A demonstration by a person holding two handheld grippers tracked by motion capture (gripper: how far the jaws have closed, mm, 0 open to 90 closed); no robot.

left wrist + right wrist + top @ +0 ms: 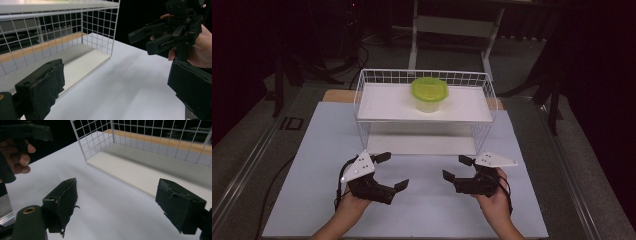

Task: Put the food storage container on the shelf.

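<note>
High view, left to right: left gripper (pixel 387 171) low over the white table (pixel 312 150), jaws spread wide, nothing between them, pointed inward at its twin. Smack in the middle, two-tier white wire rack (pixel 362 100) with a lime-lidded plastic container (pixel 429 93) sitting upright on the top shelf, well apart from both grippers. Over on the right, right gripper (pixel 457 167) also low over the table, jaws spread too, gripping nothing. Both parked just in front of the rack's bottom shelf, not touching it.
</note>
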